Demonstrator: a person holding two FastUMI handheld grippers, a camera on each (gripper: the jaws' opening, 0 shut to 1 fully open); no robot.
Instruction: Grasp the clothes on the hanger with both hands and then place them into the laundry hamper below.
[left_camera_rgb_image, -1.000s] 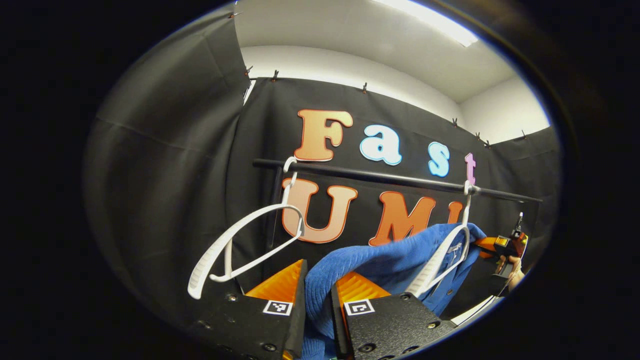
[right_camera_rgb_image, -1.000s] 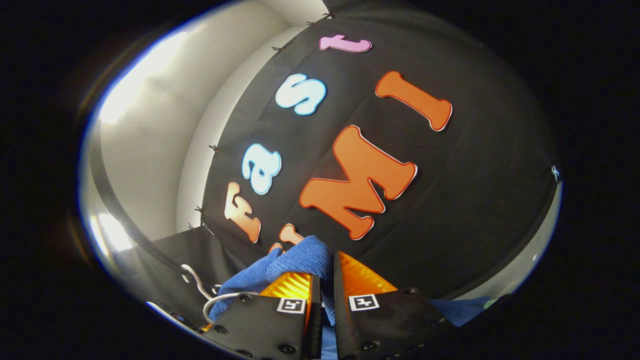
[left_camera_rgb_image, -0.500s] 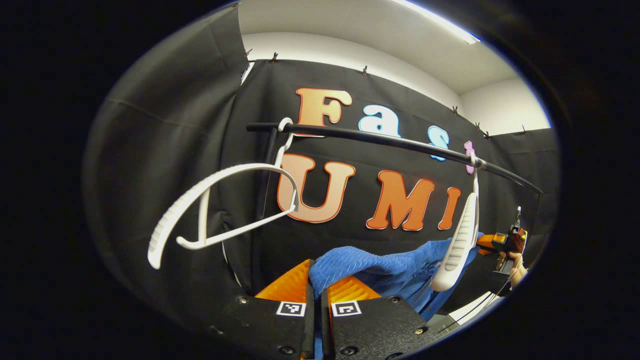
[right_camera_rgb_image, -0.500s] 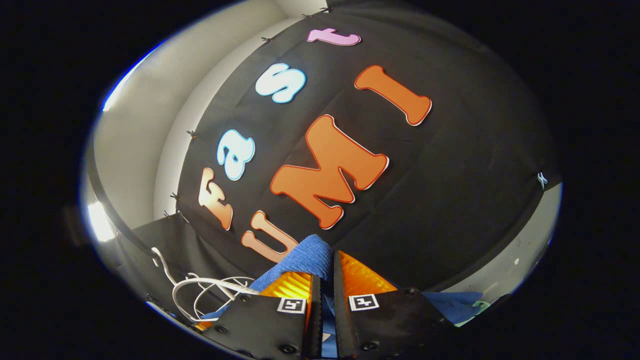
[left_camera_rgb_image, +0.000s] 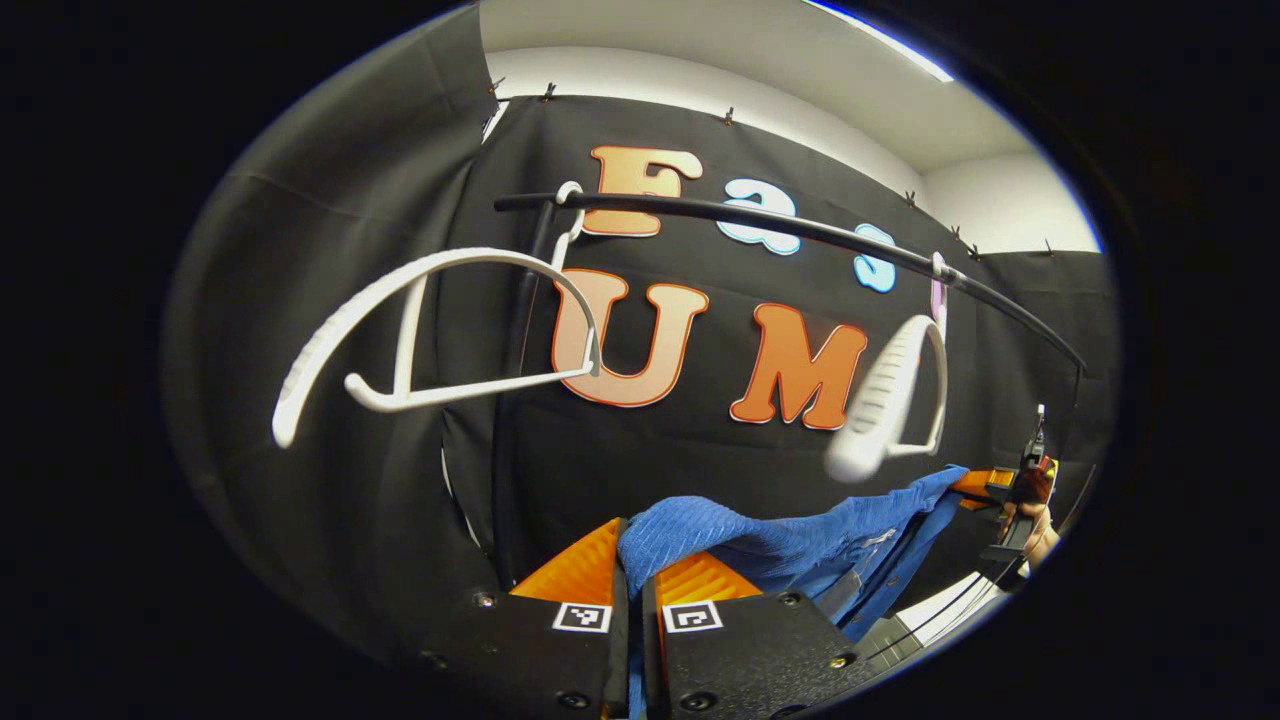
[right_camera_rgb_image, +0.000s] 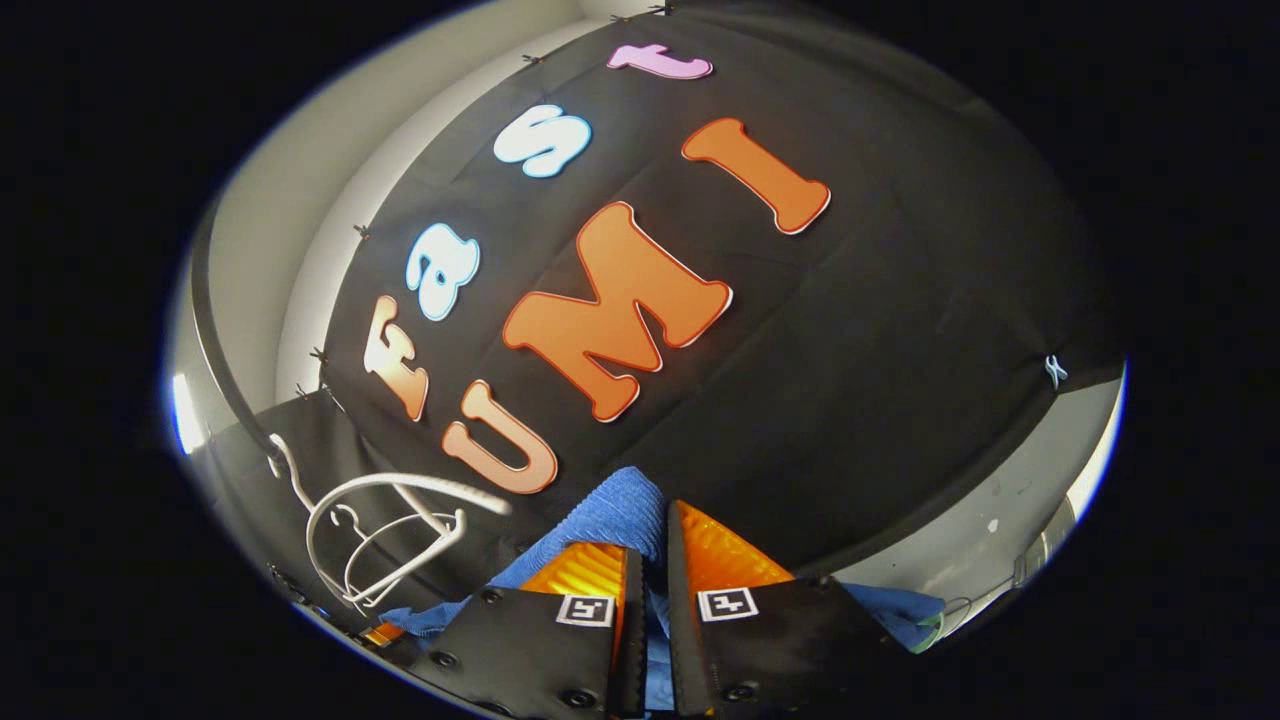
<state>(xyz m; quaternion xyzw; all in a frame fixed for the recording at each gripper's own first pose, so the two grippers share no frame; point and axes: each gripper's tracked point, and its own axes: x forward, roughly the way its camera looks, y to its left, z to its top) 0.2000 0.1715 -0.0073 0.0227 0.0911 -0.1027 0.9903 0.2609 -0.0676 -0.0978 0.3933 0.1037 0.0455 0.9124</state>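
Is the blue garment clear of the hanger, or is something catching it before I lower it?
The blue garment hangs between both claws, below the white hanger and apparently free of it. The hamper isn't visible.

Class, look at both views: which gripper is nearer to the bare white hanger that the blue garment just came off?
Right. The right gripper sits just below and beside that hanger; the left gripper holds the blue garment farther along.
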